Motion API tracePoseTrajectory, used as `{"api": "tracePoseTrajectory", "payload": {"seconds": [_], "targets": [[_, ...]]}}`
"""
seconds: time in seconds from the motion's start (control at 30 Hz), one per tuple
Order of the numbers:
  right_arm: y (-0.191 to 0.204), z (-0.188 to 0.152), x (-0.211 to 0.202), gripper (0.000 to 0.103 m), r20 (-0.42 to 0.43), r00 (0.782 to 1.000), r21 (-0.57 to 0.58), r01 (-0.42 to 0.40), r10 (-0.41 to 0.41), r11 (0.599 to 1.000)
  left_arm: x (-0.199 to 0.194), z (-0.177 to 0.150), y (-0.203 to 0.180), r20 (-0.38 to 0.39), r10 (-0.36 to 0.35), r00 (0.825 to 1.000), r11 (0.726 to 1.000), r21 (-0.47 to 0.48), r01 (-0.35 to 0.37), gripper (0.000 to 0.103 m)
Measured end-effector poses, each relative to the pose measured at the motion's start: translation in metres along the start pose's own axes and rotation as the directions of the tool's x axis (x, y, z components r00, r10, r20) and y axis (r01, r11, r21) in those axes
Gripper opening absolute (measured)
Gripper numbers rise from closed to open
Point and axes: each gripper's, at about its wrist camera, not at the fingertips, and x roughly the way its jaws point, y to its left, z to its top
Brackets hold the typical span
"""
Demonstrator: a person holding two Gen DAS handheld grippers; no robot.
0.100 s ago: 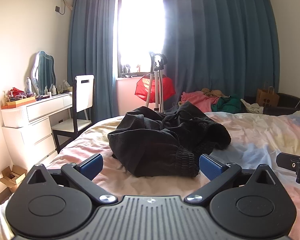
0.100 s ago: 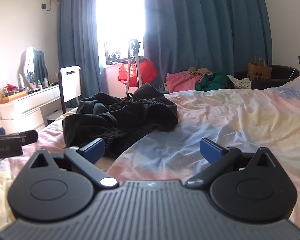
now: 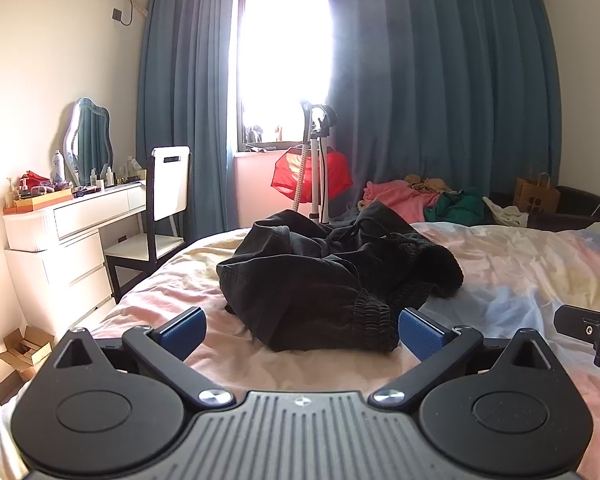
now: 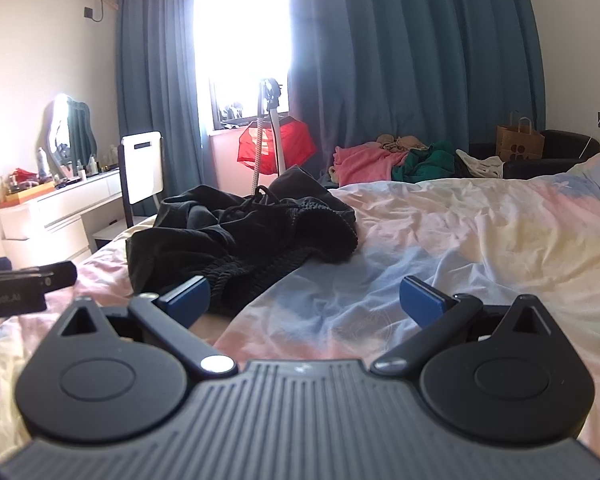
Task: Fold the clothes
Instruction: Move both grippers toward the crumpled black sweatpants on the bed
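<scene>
A crumpled black garment (image 3: pixel 332 276) with an elastic waistband lies in a heap on the bed's pastel sheet (image 3: pixel 520 264). My left gripper (image 3: pixel 300 330) is open and empty, low over the sheet just short of the garment's near edge. My right gripper (image 4: pixel 304 300) is open and empty, to the right of the heap; the garment (image 4: pixel 244 240) lies ahead and to its left. The right gripper's side shows at the right edge of the left wrist view (image 3: pixel 592 330). The left gripper shows at the left edge of the right wrist view (image 4: pixel 24 284).
A white dresser (image 3: pixel 72 232) with a mirror and bottles and a chair (image 3: pixel 160 216) stand left of the bed. A garment steamer (image 3: pixel 318 160), a red item and a pile of pink and green clothes (image 3: pixel 428 200) lie beyond the bed's far edge. A paper bag (image 3: pixel 538 196) sits at the back right.
</scene>
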Motion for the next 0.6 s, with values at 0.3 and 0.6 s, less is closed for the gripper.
{"api": "tracePoseTrajectory", "payload": {"seconds": [0.3,0.6], "targets": [[-0.006,0.001,-0.001,0.103,0.011,1.000,0.020,-0.017,0.016,1.000,-0.003,-0.002,-0.004,0.010,-0.015,1.000,1.000,0.020,0.015,0.103],[-0.004,0.003,-0.004,0.103,0.025,0.999,0.022,-0.027,0.026,0.999,-0.009,-0.001,-0.006,0.021,-0.011,1.000,0.999,0.032,0.011,0.103]]}}
